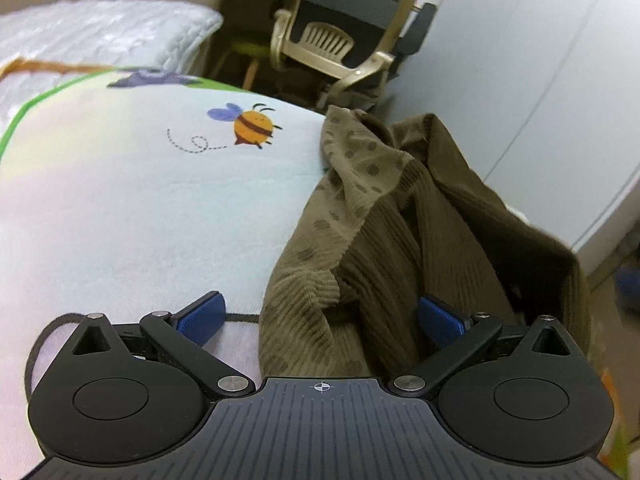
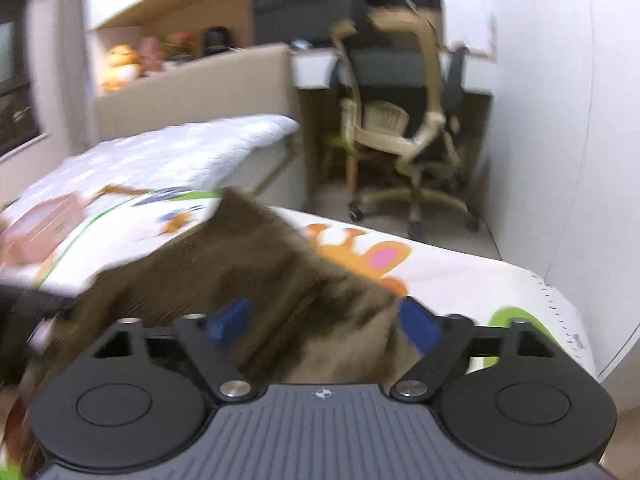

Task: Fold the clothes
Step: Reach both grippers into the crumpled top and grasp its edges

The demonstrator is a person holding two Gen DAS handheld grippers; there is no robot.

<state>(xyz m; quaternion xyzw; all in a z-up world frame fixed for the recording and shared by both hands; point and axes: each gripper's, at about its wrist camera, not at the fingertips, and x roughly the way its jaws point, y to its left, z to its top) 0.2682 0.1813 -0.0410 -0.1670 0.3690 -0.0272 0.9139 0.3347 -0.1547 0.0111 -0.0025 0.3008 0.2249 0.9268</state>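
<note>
- Across both wrist views spreads the bed (image 1: 120,208), covered by a pale printed blanket (image 2: 460,276) with a green border, a bee (image 1: 252,125) in the left wrist view and an orange shape with a pink patch in the right wrist view.
- Beyond the printed blanket lies a white quilted cover (image 1: 100,28), with a beige headboard panel (image 2: 192,92) behind it.
- Past the bed's far corner stands a beige-framed office chair (image 2: 400,128) with a dark mesh back, on castors, close to a white wall (image 1: 540,60).
- On the bed, bunched into a heap, is the brown garment (image 1: 384,232): ribbed corduroy-like cloth with a lighter dotted lining turned outward on its left side.
- In the left wrist view the left gripper (image 1: 320,316) has its jaws spread wide; the heap rises between the blue pads (image 1: 202,314), and the right-hand pad is pressed against the cloth while the left-hand pad stands clear over the blanket.
- In the right wrist view, which is motion-blurred, the right gripper (image 2: 324,320) also has its jaws apart, with a raised fold of the brown garment (image 2: 260,272) lying between them and over the left-hand blue pad.
- Small stuffed toys (image 2: 132,62) sit on the ledge behind the headboard panel, too blurred to identify.
</note>
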